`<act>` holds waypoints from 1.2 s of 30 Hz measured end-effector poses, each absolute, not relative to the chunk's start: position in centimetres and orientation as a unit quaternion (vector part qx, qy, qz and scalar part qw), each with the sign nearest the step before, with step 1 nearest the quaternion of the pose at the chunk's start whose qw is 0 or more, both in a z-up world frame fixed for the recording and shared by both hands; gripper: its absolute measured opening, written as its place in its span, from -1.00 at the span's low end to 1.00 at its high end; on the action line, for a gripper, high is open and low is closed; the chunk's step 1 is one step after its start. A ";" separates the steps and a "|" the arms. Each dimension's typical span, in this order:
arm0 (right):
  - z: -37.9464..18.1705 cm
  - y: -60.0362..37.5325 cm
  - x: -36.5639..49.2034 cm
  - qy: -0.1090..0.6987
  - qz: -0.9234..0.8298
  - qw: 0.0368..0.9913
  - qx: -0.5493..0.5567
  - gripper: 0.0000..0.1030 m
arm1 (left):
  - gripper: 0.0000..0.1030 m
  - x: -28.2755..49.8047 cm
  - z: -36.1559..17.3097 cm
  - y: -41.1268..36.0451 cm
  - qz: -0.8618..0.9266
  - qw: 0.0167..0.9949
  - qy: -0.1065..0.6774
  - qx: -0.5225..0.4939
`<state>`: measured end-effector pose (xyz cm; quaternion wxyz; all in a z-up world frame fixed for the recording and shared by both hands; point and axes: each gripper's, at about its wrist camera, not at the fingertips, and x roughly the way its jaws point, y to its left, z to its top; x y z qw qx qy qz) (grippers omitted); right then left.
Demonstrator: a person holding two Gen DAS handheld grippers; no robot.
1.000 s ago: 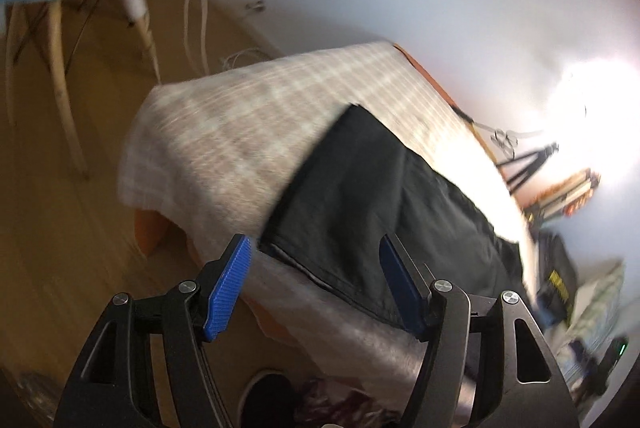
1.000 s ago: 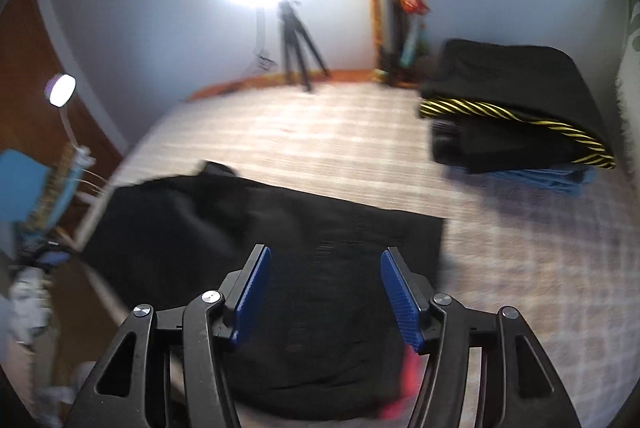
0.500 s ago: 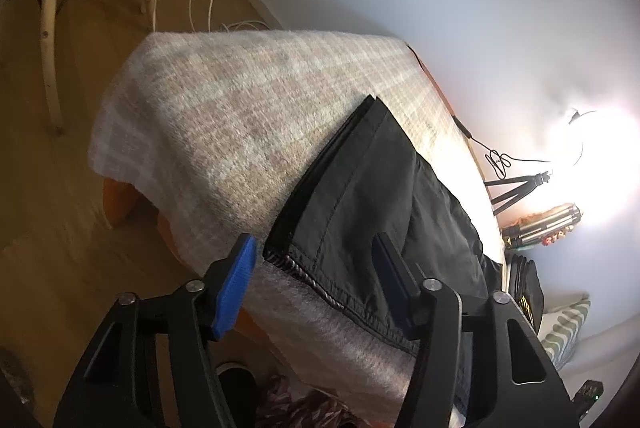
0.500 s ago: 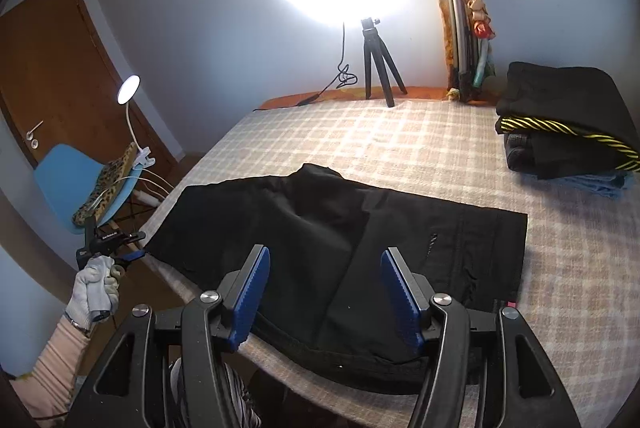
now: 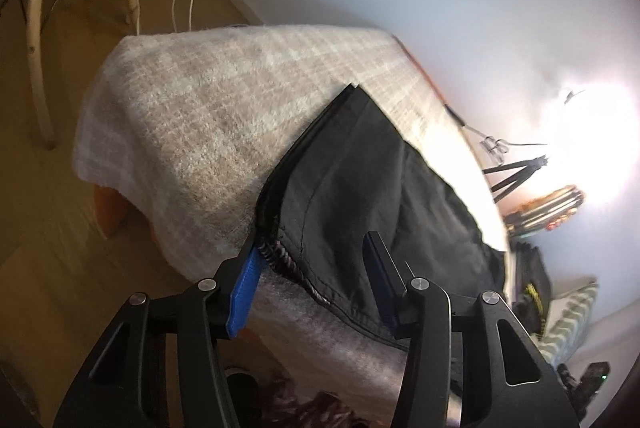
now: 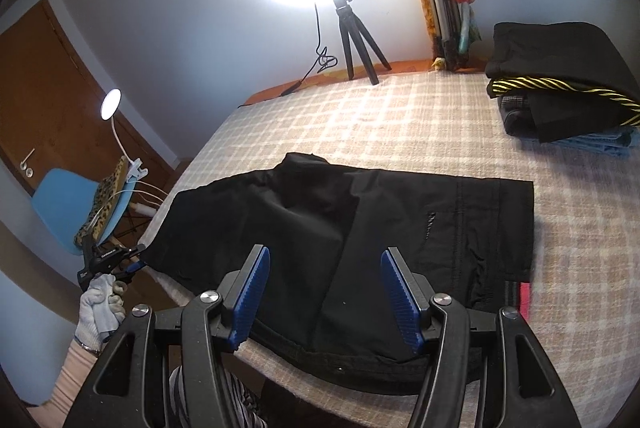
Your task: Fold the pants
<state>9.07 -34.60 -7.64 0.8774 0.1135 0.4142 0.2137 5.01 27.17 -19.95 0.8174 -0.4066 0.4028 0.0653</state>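
Currently the black fabric pants (image 6: 352, 236) lie flat on the beige checked blanket (image 6: 400, 124) covering the bed. Left claw (image 5: 316, 280) gapes wide at the hem corner; right claw (image 6: 326, 292) stands wide above the waistband. No legible writing.

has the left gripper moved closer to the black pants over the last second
Yes. The left gripper has closed in on the pants: the near hem corner, previously ahead of its open fingers, now sits between them.

Each black plastic tool (image 5: 312, 268) (image 6: 324, 292) is fitted with ribbed blue pads (image 6: 400, 298) and silver screws (image 6: 440, 298). A white knitted glove (image 6: 98, 306) and pinkish sleeve (image 6: 74, 372) are worn.
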 end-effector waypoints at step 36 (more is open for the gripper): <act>-12.8 -8.1 23.5 0.527 0.434 0.721 0.116 0.47 | -0.87 9.5 -15.1 13.4 -0.061 0.907 0.352 -0.222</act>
